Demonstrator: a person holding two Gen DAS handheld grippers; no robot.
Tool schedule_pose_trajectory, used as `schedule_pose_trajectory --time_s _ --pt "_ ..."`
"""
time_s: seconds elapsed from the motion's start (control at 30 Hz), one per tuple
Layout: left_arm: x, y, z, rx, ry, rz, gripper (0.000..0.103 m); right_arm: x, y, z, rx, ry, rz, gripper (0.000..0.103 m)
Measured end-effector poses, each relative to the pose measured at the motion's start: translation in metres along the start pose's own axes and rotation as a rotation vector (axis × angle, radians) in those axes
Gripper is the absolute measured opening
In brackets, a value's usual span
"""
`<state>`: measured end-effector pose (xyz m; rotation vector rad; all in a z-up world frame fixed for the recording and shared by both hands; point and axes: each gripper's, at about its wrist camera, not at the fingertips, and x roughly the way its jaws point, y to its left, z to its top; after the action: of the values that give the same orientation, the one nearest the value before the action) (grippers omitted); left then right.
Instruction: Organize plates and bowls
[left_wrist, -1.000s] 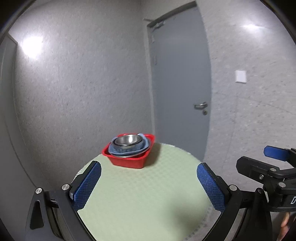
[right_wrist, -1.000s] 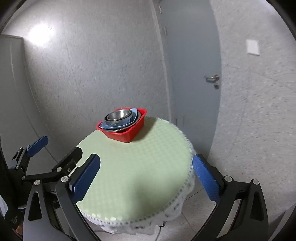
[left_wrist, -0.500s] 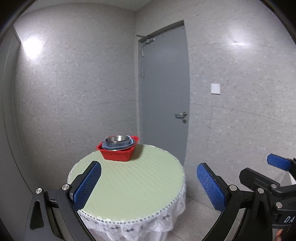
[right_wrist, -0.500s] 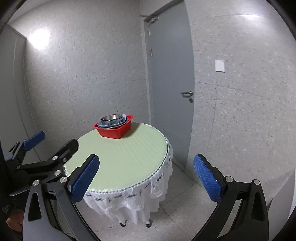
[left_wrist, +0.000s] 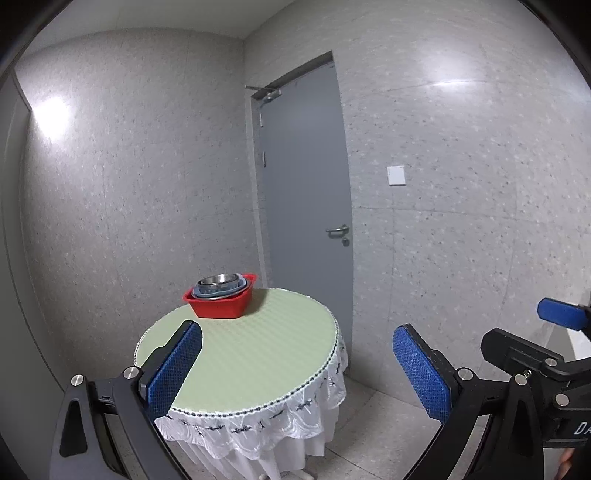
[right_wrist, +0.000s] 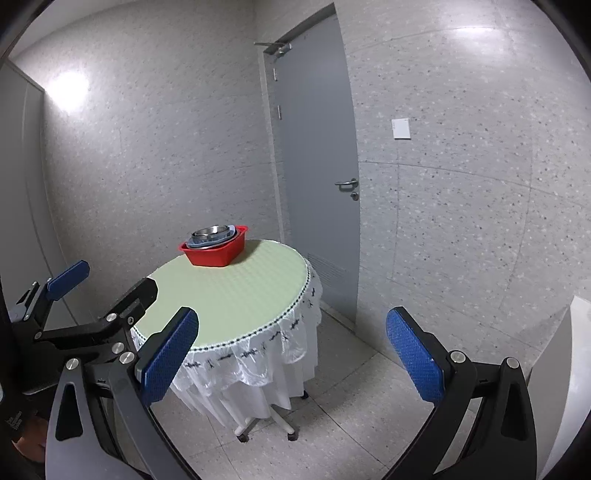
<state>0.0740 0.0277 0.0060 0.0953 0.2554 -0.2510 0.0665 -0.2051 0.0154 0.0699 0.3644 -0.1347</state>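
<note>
Both tongs wide open, nothing held. Left tongs (left_wrist: 297, 363) and right tongs (right_wrist: 291, 356) hang off the near side of the round tabletop (left_wrist: 258, 354), well apart from the dishes. The dishes sit nested at the far edge: red square bowl (left_wrist: 220, 304) at the bottom, a blue plate or shallow bowl (left_wrist: 242, 284) inside it, a steel bowl (left_wrist: 217, 279) on top. Rest of the tabletop bare; grey door (left_wrist: 306, 192) behind.

Stack looks complete, so likely the task is at its end, or a fresh approach is starting; cannot tell which. If anything more is to be done: bring one tongs in low across the tabletop, keep the jaws wide, take the red square bowl by its rim lip, not the steel bowl, which likely slips and rocks. Steady with the other tongs, because the stack sits near the edge and the cloth may slide.
</note>
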Motion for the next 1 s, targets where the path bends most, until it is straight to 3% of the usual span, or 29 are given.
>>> schedule_pose_trajectory --time_s 0.47,1.0 --pt "-0.067 -0.056 -0.037 -0.054 0.010 0.024 0.102 -0.064 -0.040 -0.042 -0.069 -0.026 0.006 0.103" --pt "-0.129 -0.065 -0.064 -0.069 -0.003 0.105 0.102 -0.089 -0.027 -0.072 -0.098 -0.076 0.047 0.103"
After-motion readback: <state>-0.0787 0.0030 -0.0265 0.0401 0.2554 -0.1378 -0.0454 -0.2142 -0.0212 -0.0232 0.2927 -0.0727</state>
